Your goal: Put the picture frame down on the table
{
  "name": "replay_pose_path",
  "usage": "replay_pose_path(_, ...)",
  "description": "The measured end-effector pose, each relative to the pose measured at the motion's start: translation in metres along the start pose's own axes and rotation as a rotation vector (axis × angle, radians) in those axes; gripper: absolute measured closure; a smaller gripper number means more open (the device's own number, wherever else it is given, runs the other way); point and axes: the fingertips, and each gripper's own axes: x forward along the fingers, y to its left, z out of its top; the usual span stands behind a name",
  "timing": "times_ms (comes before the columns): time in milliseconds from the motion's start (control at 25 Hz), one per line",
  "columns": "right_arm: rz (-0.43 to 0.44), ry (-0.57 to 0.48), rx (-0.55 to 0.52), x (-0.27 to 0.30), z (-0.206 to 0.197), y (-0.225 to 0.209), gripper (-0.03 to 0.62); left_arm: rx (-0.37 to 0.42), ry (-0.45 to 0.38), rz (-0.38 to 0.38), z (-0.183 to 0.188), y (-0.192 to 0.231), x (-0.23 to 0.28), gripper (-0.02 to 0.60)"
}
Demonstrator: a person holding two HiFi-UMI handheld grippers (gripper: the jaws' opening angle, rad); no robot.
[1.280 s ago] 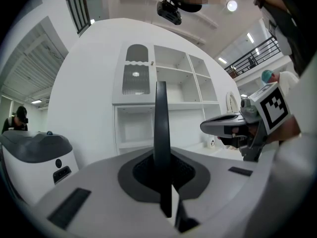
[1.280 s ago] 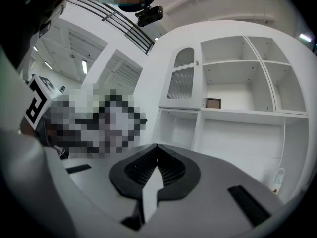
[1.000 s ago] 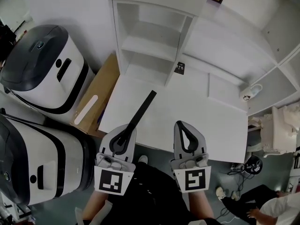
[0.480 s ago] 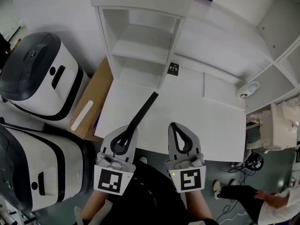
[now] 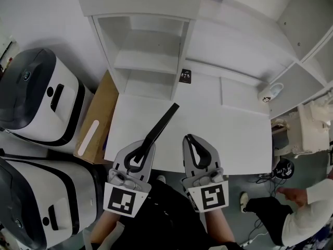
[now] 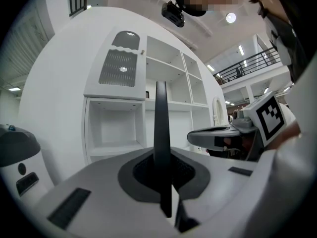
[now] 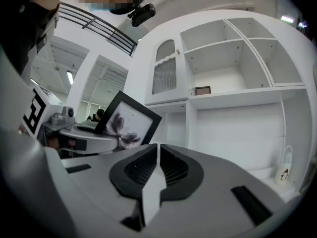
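Observation:
The picture frame (image 5: 162, 123) is black and shows edge-on in the head view as a dark strip slanting up and right over the white table (image 5: 234, 139). My left gripper (image 5: 146, 145) is shut on its lower end, at the table's near edge. In the left gripper view the frame (image 6: 161, 128) stands upright between the pads. The right gripper view shows the frame's face (image 7: 130, 120) with a flower print. My right gripper (image 5: 189, 138) is shut with nothing in it, just right of the left one; its jaws (image 7: 157, 150) meet.
A white shelf unit (image 5: 145, 56) stands at the table's back, with a small dark frame (image 5: 184, 76) beside it and a white mug (image 5: 271, 92) at the right. Two white-and-black machines (image 5: 41, 98) and a cardboard box (image 5: 99, 119) are on the left. A person (image 5: 304, 212) crouches at lower right.
Both grippers have drifted a little to the left along the table's near edge, the frame still held. The person at lower right has come further into view.

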Motion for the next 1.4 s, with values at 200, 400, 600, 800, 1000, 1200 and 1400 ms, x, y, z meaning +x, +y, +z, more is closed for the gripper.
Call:
replay_pose_path(200, 0.012, 0.004, 0.050, 0.015, -0.002, 0.003, 0.553, 0.000, -0.006, -0.042, 0.002, 0.010, 0.009, 0.569)
replay_pose_path(400, 0.055, 0.003, 0.073, 0.034, -0.003, 0.015, 0.507, -0.005, -0.004, -0.087, 0.001, 0.020, 0.014, 0.569)
replay_pose_path(600, 0.092, -0.006, 0.116, 0.052, -0.004, 0.023, 0.496, -0.035, -0.010, -0.126, 0.000, 0.027, 0.017, 0.569)
replay_pose_path(800, 0.111, -0.021, 0.150, 0.062, -0.003, 0.024, 0.496, -0.051, -0.015, -0.166, -0.001, 0.032, 0.019, 0.569)
replay_pose_path(1000, 0.139, -0.015, 0.142, 0.068, -0.005, 0.030, 0.496, -0.099, -0.028, -0.187, -0.001, 0.037, 0.019, 0.569)
replay_pose_path(1200, 0.148, -0.029, 0.145, 0.071, -0.001, 0.032, 0.496, -0.100, -0.040, -0.210, 0.000, 0.038, 0.018, 0.569)
replay_pose_path(1400, 0.160, -0.041, 0.152, 0.072, 0.003, 0.033, 0.496, -0.096, -0.044, -0.238, 0.000, 0.035, 0.016, 0.569)
